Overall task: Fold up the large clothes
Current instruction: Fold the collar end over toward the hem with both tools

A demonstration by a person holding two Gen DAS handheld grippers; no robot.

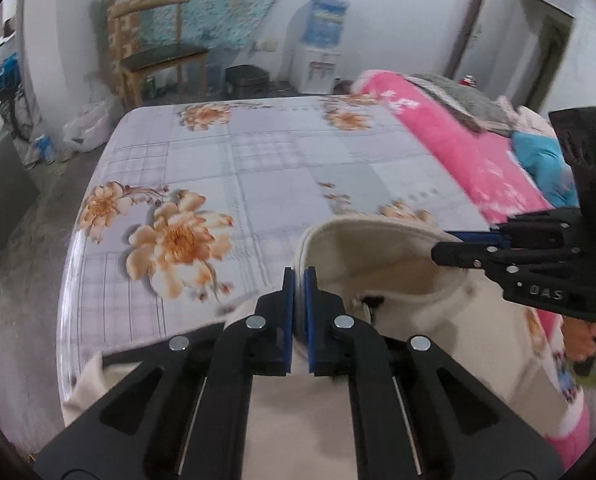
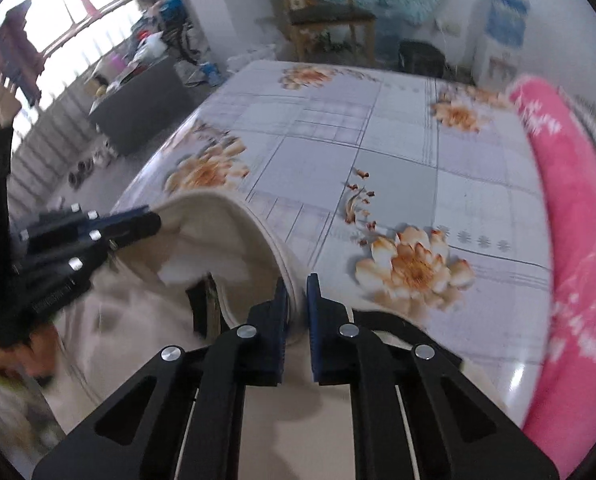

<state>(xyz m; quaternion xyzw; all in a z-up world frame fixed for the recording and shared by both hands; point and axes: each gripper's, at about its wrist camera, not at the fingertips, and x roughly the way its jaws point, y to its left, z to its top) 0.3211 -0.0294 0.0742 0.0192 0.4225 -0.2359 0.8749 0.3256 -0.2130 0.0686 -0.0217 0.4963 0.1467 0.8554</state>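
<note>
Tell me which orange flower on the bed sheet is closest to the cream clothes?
In the right wrist view, the big flower just right of the right gripper; it almost touches the cream garment. The other flowers lie farther up the sheet.

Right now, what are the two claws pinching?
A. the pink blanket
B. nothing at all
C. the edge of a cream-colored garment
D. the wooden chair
C: the left claw and the right claw are each closed on the hemmed edge of the cream-colored garment, which arches up between them above the flowered bed sheet.
</note>
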